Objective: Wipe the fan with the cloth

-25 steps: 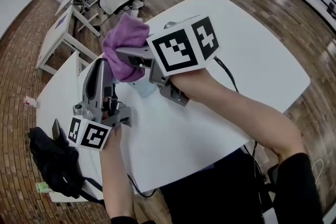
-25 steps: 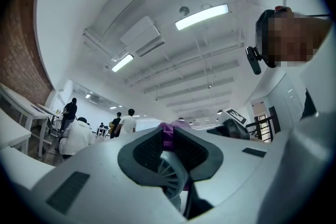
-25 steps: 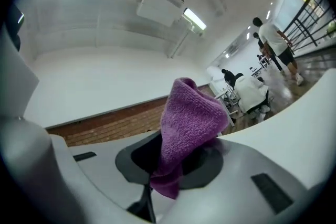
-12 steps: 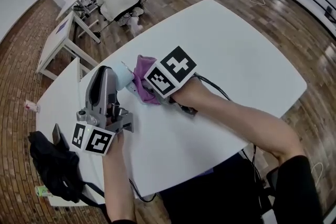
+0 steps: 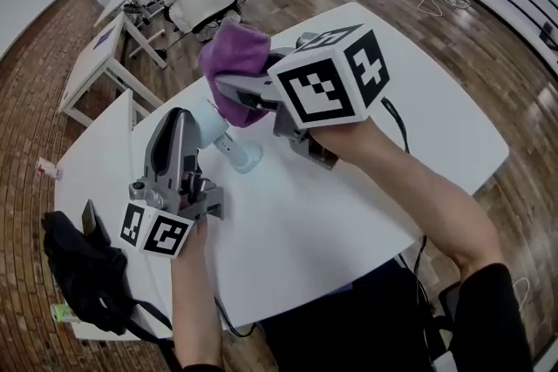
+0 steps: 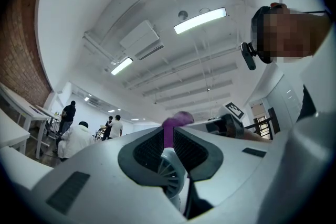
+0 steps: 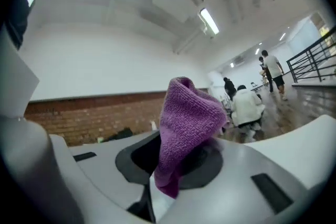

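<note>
Small white plastic fan point(image 5: 239, 154) is pinched in the left gripper point(image 5: 180, 128) over the white desk point(image 5: 418, 91). The right gripper point(image 5: 234, 91) clamps a purple terry cloth point(image 5: 231, 52) just beside it.

One fan point(image 5: 244, 157), one cloth point(image 5: 234, 61), two grippers point(image 5: 178, 118) point(image 5: 230, 88).

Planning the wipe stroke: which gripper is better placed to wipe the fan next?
Right. The right gripper is shut on the purple cloth, close to the fan, while the left gripper is shut on the fan, steadying it.
</note>
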`<action>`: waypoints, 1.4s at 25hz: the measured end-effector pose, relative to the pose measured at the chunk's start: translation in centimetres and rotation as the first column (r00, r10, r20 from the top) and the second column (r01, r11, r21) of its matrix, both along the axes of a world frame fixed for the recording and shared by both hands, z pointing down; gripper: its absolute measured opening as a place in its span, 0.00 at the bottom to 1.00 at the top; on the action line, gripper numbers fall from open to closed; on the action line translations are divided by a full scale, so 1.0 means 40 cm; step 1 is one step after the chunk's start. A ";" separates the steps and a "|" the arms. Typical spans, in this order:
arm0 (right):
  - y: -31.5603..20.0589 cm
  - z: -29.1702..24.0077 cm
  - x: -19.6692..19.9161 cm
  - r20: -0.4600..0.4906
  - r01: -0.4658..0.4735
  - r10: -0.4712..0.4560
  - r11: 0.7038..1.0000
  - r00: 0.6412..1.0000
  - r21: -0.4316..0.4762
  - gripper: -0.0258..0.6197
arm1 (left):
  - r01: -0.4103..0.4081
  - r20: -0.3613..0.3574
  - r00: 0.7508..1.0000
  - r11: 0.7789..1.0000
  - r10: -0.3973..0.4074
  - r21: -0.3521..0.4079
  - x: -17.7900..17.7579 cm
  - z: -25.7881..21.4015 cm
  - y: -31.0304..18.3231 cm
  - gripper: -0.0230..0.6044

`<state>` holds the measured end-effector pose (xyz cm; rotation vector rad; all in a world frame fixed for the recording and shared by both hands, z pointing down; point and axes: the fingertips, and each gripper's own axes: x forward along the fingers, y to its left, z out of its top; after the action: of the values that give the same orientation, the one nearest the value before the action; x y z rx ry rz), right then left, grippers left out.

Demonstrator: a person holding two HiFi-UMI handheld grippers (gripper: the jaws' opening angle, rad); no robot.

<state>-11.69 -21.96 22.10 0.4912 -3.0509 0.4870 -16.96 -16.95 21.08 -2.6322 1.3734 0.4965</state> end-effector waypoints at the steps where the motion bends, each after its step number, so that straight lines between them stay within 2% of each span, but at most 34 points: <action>1: 0.014 -0.033 -0.009 0.064 0.028 -0.028 1.000 0.998 0.001 0.15 | -0.003 -0.004 1.000 1.000 0.003 0.004 -0.001 0.000 0.002 0.14; 3: 0.029 -0.019 -0.040 0.093 0.071 -0.066 0.996 0.994 -0.051 0.15 | -0.005 -0.014 1.000 1.000 0.005 0.009 -0.004 0.002 0.005 0.14; 5: 0.013 0.046 -0.056 0.063 0.053 -0.044 0.988 0.997 -0.144 0.15 | -0.003 -0.019 1.000 1.000 0.003 0.012 -0.007 0.003 0.008 0.14; 8: -0.010 0.167 -0.061 -0.037 0.006 -0.018 0.958 0.999 -0.287 0.15 | -0.009 -0.021 1.000 1.000 0.010 0.016 -0.003 0.003 0.009 0.14; 10: 0.008 0.244 -0.077 -0.127 0.017 -0.064 0.939 0.990 -0.343 0.15 | -0.008 -0.027 1.000 1.000 0.009 0.022 -0.001 0.002 0.009 0.14; 12: 0.038 0.309 -0.093 -0.227 0.030 -0.120 0.932 0.967 -0.362 0.15 | -0.004 -0.035 0.999 1.000 0.005 0.026 -0.004 0.001 0.011 0.14; 14: 0.057 0.359 -0.089 -0.327 0.036 -0.158 0.936 0.932 -0.349 0.15 | -0.006 -0.044 0.999 1.000 0.007 0.028 -0.006 0.003 0.017 0.14; 16: 0.064 0.380 -0.071 -0.373 0.046 -0.178 0.941 0.910 -0.336 0.15 | -0.009 -0.049 0.999 1.000 0.010 0.028 -0.006 0.008 0.023 0.14; 18: 0.057 0.347 -0.047 -0.313 0.039 -0.149 0.942 0.938 -0.333 0.15 | -0.011 -0.046 0.999 1.000 0.013 0.027 -0.006 0.014 0.027 0.14; 20: 0.047 0.270 -0.031 -0.116 0.054 -0.109 0.915 0.987 -0.400 0.15 | -0.018 -0.042 0.999 0.999 0.019 0.029 -0.007 0.012 0.026 0.14; 22: 0.045 0.215 -0.028 0.087 0.114 -0.080 0.848 0.993 -0.517 0.15 | -0.020 -0.046 0.999 0.999 0.021 0.031 -0.009 0.008 0.023 0.14; 23: 0.046 0.215 -0.030 0.136 0.136 -0.070 0.810 0.988 -0.571 0.15 | -0.018 -0.052 0.998 0.999 0.020 0.032 -0.008 0.006 0.022 0.14; 25: 0.058 0.252 -0.044 0.154 0.154 -0.069 0.743 0.986 -0.651 0.15 | -0.015 -0.064 0.998 0.999 0.017 0.034 -0.005 0.003 0.023 0.14; 26: 0.065 0.276 -0.052 0.134 0.148 -0.077 0.727 0.988 -0.671 0.15 | -0.015 -0.069 0.997 0.999 0.017 0.034 -0.004 0.002 0.023 0.14; 27: 0.069 0.300 -0.058 0.088 0.128 -0.093 0.730 0.992 -0.672 0.15 | -0.016 -0.072 0.997 0.999 0.019 0.034 -0.003 0.002 0.024 0.14; 30: 0.081 0.367 -0.068 -0.132 0.059 -0.175 0.791 0.976 -0.609 0.15 | -0.018 -0.076 0.997 0.999 0.021 0.034 -0.005 0.002 0.026 0.14; 32: 0.091 0.393 -0.064 -0.275 0.053 -0.242 0.832 0.931 -0.552 0.15 | -0.016 -0.075 0.997 0.999 0.019 0.033 -0.004 0.003 0.027 0.14; 33: 0.092 0.402 -0.055 -0.356 0.055 -0.268 0.859 0.895 -0.509 0.15 | -0.015 -0.074 0.997 0.999 0.018 0.033 -0.002 0.004 0.028 0.14; 35: 0.070 0.403 -0.029 -0.512 0.053 -0.254 0.926 0.821 -0.375 0.15 | -0.015 -0.071 0.997 0.999 0.018 0.033 0.003 0.005 0.027 0.14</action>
<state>-12.85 -19.15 38.21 0.2910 -2.3529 0.7084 -16.85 -15.87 21.27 -2.6258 1.3521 0.6150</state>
